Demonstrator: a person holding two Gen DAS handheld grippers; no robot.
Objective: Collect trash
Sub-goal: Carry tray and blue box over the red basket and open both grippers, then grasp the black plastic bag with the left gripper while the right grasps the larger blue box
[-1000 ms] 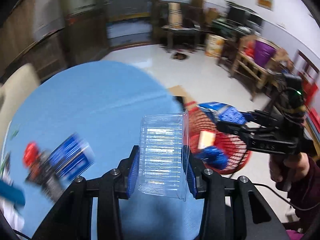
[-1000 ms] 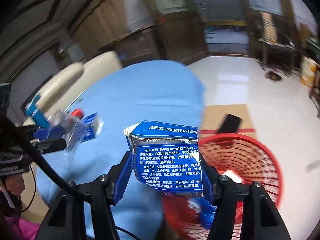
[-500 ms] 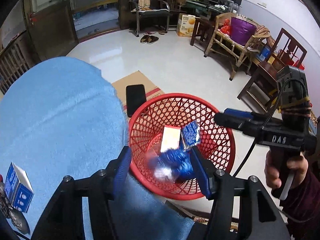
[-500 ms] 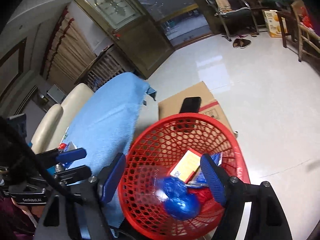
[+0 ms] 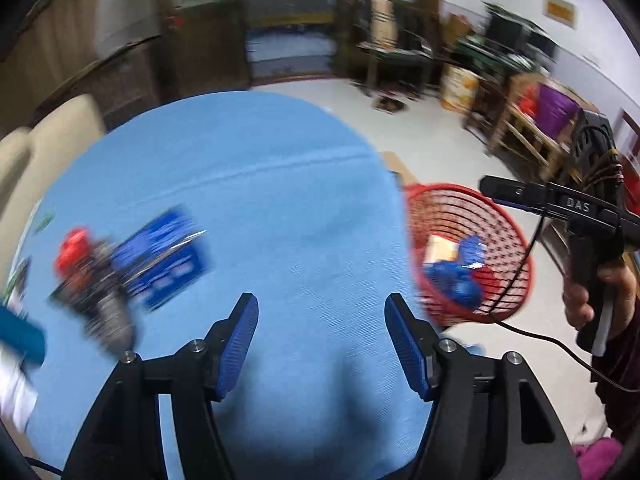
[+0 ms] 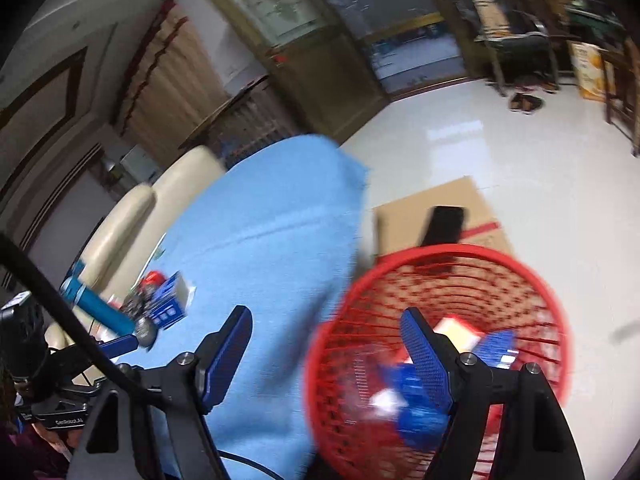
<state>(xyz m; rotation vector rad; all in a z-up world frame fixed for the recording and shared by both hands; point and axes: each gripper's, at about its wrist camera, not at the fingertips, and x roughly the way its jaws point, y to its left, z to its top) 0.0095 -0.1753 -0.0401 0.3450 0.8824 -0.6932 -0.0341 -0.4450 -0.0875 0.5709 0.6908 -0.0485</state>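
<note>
While both grippers gape empty, left (image 5: pixel 320 340) widening, blue box (image 5: pixel 168 256) lies flat

A: How is the light looking?
B: Soft daylight is coming from the doorway (image 6: pixel 404 52) far ahead, glaring off the floor (image 6: pixel 452 136).
A: Sharpness?
B: Motion blur is smearing the box (image 5: pixel 168 256) left of the fingers (image 5: pixel 240 340) and the basket (image 6: pixel 440 344). Fisheye edges are bending and darkening; a shadow is lying on the cloth (image 5: pixel 280 432) below.
</note>
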